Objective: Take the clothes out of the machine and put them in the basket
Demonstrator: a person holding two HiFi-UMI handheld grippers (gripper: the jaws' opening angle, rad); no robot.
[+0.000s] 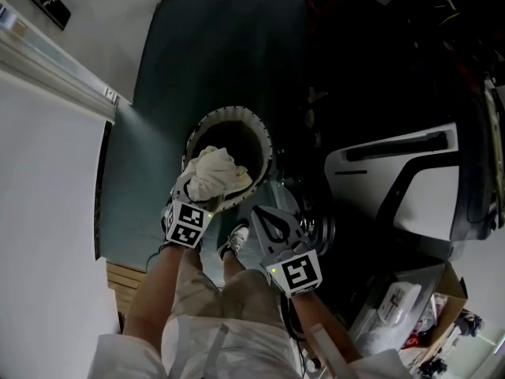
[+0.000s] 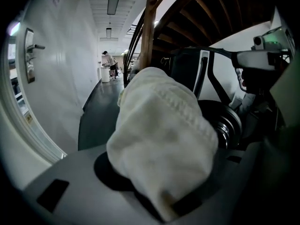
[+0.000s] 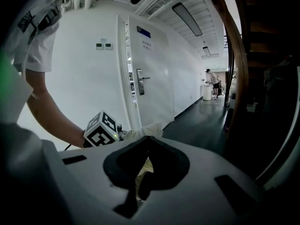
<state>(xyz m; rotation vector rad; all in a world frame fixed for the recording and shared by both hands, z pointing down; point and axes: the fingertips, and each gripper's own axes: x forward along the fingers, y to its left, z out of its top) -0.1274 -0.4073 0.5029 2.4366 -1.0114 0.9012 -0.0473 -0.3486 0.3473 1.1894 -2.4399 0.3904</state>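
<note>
Over round basket (image 1: 265,137): left gripper (image 1: 195,202) clamped on 1 cream cloth bundle (image 1: 215,172), bundle resting at near rim; right gripper (image 1: 263,221) just beside, jaws pinched together, empty.

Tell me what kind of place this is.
Probably a corridor in an office or lab building: a white door with a lever handle, a ceiling strip light, and a long dark floor running away.
</note>
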